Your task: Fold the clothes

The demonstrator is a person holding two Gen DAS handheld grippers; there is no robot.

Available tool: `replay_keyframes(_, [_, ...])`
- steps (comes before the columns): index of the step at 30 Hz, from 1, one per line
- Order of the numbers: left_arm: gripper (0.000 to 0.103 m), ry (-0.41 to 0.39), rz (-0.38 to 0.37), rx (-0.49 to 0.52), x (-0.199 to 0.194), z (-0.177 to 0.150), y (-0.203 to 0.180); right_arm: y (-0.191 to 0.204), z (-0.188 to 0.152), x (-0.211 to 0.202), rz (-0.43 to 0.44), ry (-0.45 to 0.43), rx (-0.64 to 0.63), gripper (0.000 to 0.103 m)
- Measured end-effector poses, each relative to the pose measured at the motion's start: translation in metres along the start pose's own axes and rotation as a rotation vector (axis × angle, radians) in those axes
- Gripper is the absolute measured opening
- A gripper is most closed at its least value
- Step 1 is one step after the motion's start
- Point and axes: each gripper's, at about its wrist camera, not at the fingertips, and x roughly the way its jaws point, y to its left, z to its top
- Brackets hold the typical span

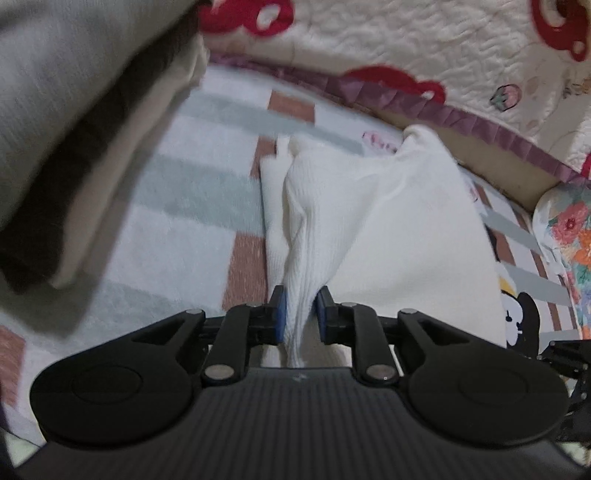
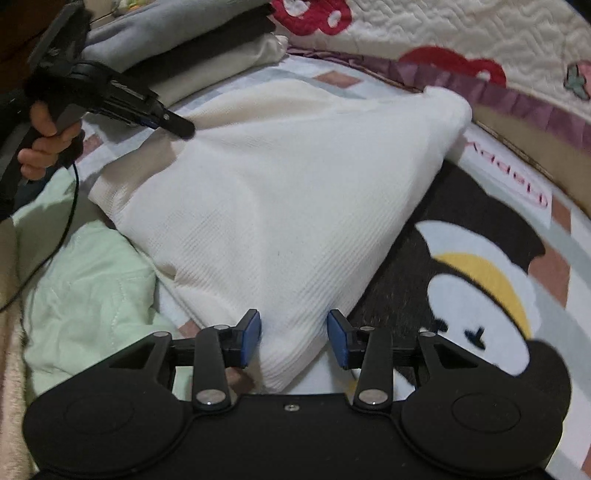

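- Garment: white ribbed garment lies partly lifted over a patterned blanket, one far corner pointing toward the quilted cover.
- Left claw is pinched narrow on a bunched edge of the cloth; fabric runs between the blue pads.
- Right claw stands wider, a cloth corner between the pads; whether they press it cannot be told.
- Step, as judged: a fold in progress, both corners raised together.
- Next move calls for carrying both corners evenly across and laying them flat without twist.
- Folded stack sits behind; pale green cloth lies beside.
- Containers: none in view.
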Motion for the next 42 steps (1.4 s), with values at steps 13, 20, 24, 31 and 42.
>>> replay_keyframes(13, [0.036, 0.223, -0.114, 0.182, 0.007, -0.025, -0.033, 0.044, 0.072, -0.015, 0.136, -0.19, -0.122, 0.045])
replay_keyframes(20, [0.036, 0.227, -0.132, 0.125, 0.006, -0.026, -0.022, 0.066, 0.061, 0.048, 0.063, -0.029, -0.222, 0.046])
replay_keyframes(24, [0.035, 0.218, -0.144, 0.101, 0.005, -0.022, -0.018, 0.056, 0.028, 0.038, 0.094, -0.012, -0.121, 0.046])
replay_keyframes(31, [0.038, 0.183, -0.178, 0.08, 0.002, -0.017, -0.018, 0.059, 0.007, 0.027, 0.129, 0.008, -0.062, 0.046])
replay_keyframes(42, [0.051, -0.012, -0.124, -0.183, 0.041, 0.063, 0.024, -0.015, 0.084, -0.022, 0.112, -0.172, 0.057, 0.055])
